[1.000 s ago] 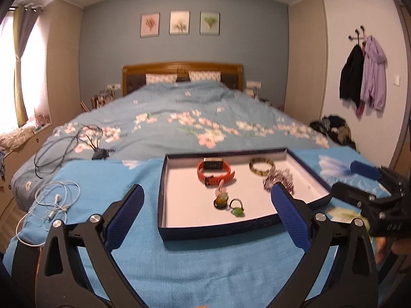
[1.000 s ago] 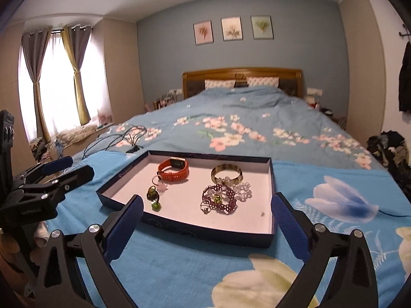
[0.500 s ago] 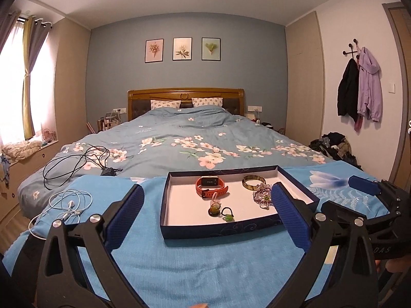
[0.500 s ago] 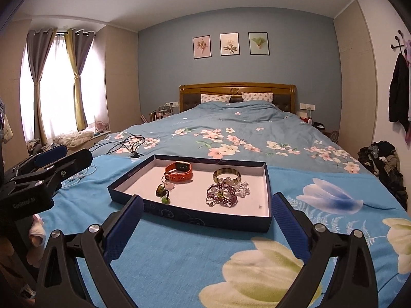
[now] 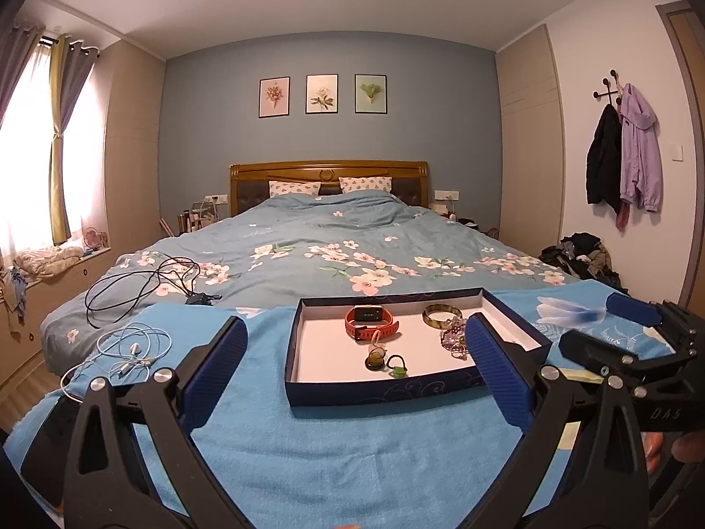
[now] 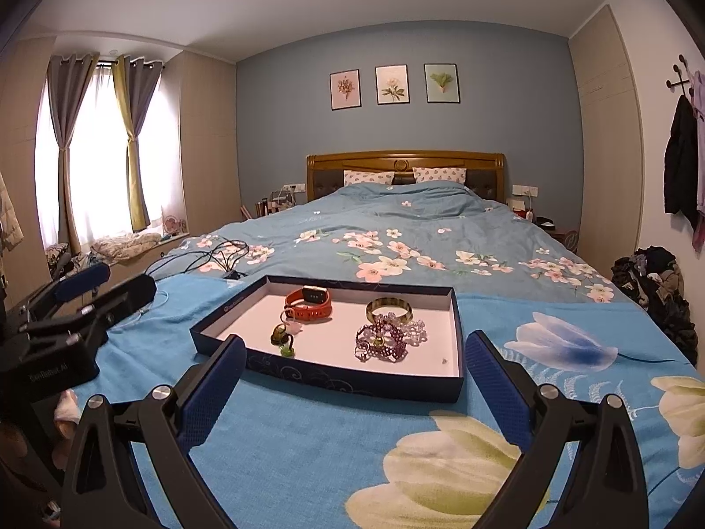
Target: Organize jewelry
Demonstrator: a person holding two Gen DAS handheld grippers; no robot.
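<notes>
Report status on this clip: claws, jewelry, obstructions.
Left claw open, empty. Right claw open, empty. Orange watch, bangle, bead bracelets loose in navy tray on the bed. Path to tray unobstructed.

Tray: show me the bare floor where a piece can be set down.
In the tray, floor is bare along the left wall beside the orange watch, and in the near right corner past the beaded bracelets. The middle, around the bangle and green rings, is crowded.
</notes>
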